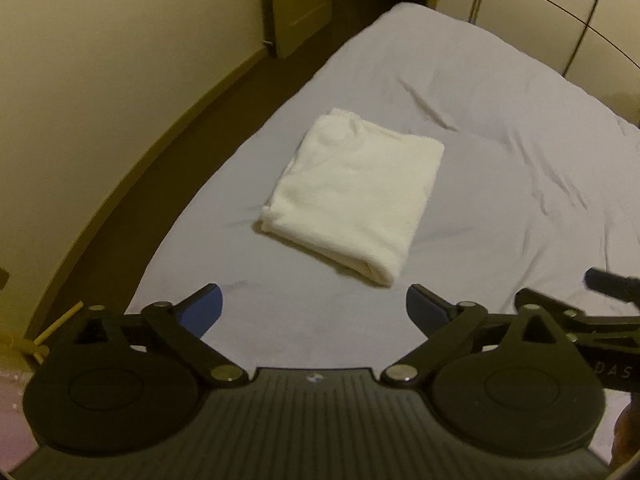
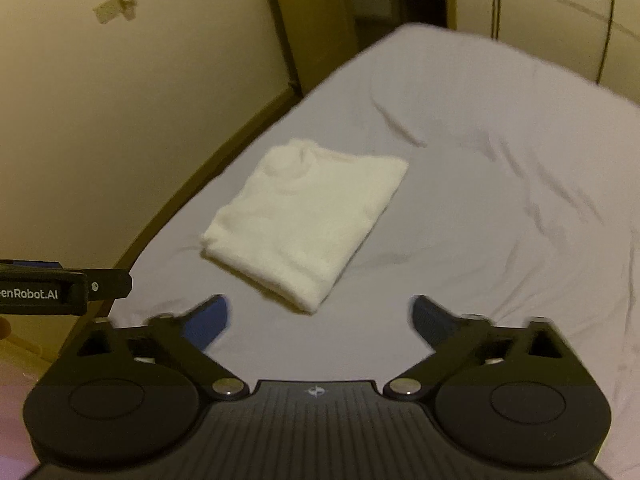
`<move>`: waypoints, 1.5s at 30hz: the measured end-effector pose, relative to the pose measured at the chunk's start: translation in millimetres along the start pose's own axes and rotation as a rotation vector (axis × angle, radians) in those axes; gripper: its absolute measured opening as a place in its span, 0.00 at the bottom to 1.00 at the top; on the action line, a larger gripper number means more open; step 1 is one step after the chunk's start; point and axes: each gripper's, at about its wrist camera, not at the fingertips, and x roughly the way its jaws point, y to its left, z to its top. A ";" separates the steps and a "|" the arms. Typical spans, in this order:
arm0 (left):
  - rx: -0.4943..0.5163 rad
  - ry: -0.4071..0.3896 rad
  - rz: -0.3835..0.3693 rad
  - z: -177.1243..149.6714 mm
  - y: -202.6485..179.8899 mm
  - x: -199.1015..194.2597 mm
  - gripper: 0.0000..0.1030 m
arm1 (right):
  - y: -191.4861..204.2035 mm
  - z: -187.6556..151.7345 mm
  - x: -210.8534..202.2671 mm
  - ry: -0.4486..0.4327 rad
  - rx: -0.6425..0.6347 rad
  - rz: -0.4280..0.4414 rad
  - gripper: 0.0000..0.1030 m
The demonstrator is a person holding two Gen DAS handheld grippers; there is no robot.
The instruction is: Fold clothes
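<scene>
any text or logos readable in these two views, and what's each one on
"enRobot.AI": white print on the black body of the left gripper, seen at the right wrist view's left edge; the word's start is cut off.
"DAS": faint letters on the black body of the right gripper, at the left wrist view's right edge; likely partial.
Small white emblems on each gripper's ribbed black base: symbols, no letters.
Folded white garment, grey bedsheet: no text.

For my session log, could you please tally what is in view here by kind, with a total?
Folded white garment: 1
Bed with a grey sheet: 1
Grippers, both open and empty: 2, the left gripper and the right gripper
Total: 4
</scene>
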 end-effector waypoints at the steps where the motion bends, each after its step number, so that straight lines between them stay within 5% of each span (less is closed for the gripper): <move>1: -0.009 -0.010 0.004 -5.0 -5.1 -6.3 0.96 | -2.4 -0.9 -6.7 -0.011 -0.018 -0.003 1.00; 20: -0.125 -0.124 0.192 -72.2 -82.6 -83.0 0.99 | -48.9 -26.0 -70.6 -0.057 -0.177 0.047 1.00; 34: -0.201 -0.045 0.184 -85.9 -105.5 -48.5 0.99 | -74.4 -17.3 -43.4 0.049 -0.229 0.065 1.00; 45: -0.221 -0.017 0.203 -65.5 -106.5 -14.3 0.99 | -84.4 1.3 2.2 0.123 -0.271 0.072 1.00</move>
